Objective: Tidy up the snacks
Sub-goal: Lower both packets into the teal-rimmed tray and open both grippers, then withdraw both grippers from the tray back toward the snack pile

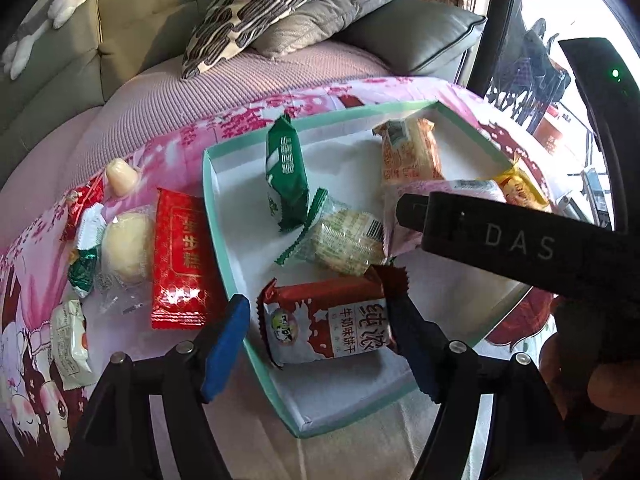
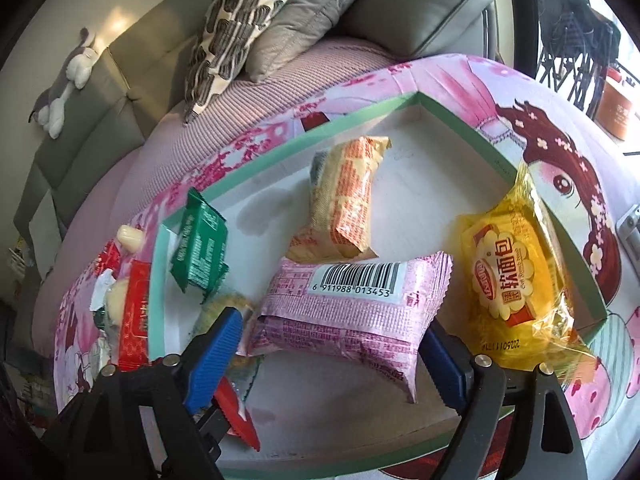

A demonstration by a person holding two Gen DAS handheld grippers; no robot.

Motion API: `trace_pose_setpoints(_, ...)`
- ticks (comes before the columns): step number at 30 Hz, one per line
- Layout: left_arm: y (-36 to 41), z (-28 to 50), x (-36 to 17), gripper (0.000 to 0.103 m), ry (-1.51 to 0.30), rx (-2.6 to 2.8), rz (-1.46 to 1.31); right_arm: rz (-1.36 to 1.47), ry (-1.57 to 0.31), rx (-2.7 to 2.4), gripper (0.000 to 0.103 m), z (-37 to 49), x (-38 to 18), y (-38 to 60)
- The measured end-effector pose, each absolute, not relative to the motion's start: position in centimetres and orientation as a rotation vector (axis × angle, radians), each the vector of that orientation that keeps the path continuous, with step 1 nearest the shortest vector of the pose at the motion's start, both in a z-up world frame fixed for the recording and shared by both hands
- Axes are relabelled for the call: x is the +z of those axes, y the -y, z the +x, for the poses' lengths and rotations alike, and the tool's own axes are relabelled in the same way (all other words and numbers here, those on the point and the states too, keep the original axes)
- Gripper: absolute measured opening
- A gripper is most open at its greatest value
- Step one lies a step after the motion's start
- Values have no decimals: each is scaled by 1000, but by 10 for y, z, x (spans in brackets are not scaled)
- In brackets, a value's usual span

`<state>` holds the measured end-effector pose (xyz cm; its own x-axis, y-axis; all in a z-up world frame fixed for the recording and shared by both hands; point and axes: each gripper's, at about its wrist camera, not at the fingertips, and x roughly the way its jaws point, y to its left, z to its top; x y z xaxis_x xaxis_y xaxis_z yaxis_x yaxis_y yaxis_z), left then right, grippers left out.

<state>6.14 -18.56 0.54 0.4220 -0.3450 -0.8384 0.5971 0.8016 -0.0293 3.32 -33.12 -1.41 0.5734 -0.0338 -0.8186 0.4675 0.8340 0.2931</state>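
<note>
A: Nearest first. What sits at the left gripper?

B: A red-and-white biscuit packet lies flat in the tray between its blue pads. The left pad stands clear of the packet at 9 o'clock; the right pad is at its crimped end at 3 o'clock, and I cannot tell if it touches. The jaws stand apart, released, nothing clenched.

A: And the right gripper?

B: A pink packet, barcode up, lies between its pads, a gap showing at each side. Released as well.

A: Where are both packets?

B: Inside the white tray with the mint-green rim, on the pink cartoon cloth.

A: Further out?

B: In the left view, at 12 o'clock from the biscuit packet, a clear-wrapped pale cake, then a green packet propped up beyond it. At 1 o'clock an orange packet lies toward the far corner. A yellow bread packet rests over the tray's rim, at 3 o'clock from the pink one.

A: Outside the tray?

B: At 9 o'clock, a red packet against the tray wall, a round pale cake, small wrapped sweets. Farthest, a grey sofa with cushions.
</note>
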Motion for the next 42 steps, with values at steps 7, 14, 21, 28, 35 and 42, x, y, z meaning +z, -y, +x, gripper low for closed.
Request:
trace_pose_setpoints(7,180,61,19,75,-929,-589,275,484,-891,-335,91,28,-1,330)
trace_pose_setpoints(14,160,70,29,75,-901,-515,201,458,-860,-345,100,24,10,328)
trace_pose_setpoints(21,123,90,26,75,-917,-365,74,435,-851,-359,103,22,15,328)
trace_pose_setpoints(28,86,106,18,93,-926,-223,1,401,-867,-339,103,26,13,321)
trace_pose_setpoints(35,62,113,11,94,-933,-138,-32,369,-879,-312,103,31,12,309)
trace_pose_setpoints(42,46,117,10,99,-929,-77,-74,317,-868,-266,103,35,15,291)
